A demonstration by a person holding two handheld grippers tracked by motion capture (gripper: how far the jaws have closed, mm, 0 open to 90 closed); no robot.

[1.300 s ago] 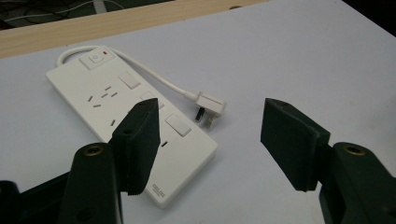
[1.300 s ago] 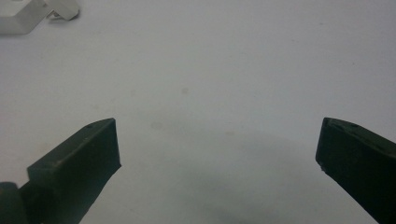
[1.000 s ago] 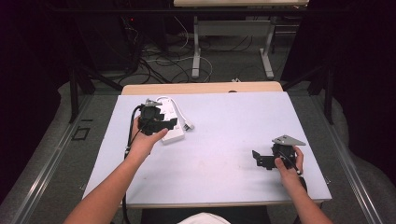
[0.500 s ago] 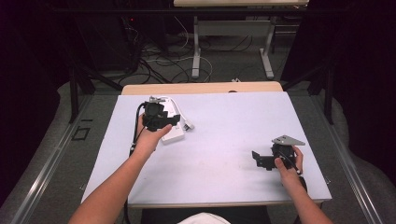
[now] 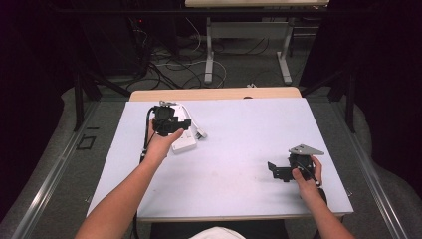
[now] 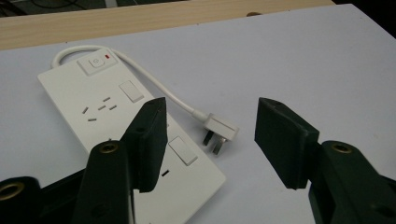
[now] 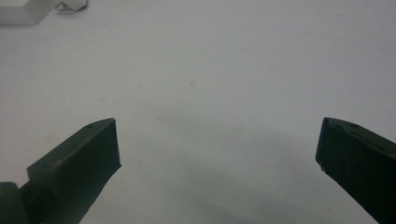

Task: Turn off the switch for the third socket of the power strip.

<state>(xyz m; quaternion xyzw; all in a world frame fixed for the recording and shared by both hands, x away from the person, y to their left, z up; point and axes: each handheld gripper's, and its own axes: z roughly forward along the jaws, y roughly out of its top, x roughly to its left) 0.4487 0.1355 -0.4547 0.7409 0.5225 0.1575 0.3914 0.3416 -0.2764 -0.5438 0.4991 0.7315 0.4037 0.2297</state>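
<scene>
White plastic catches the eye first: a power strip (image 5: 182,139) lies flat on the pale table (image 5: 239,129), toward ten o'clock from the table's middle, and the left gripper (image 5: 169,121) hovers right over it in the person's left hand (image 5: 158,144). In the left gripper view the tongs stand apart, nothing between them, one black jaw hanging over the strip's body and the other over bare tabletop. The strip shows a power button with a small red mark (image 6: 96,63) at its far end, at eleven o'clock in that view, then socket holes and white rocker switches (image 6: 131,91) down its length. Its short white cord (image 6: 140,74) loops out from the button end and runs along the strip to the plug (image 6: 220,133), which rests on the table just beside the strip, pins pointing toward five o'clock, not plugged into anything.

Moving across, the middle of the table is plain surface with a few faint smudges. No bins, trays or boxes on it.

Over at four o'clock, the right gripper (image 5: 278,171) sits low by the table's near right corner in the right hand (image 5: 308,174), grey plate on top. The right gripper view shows its jaws spread wide over bare table, gripping nothing, with a corner of the strip (image 7: 21,11) at eleven o'clock, well apart.
</scene>
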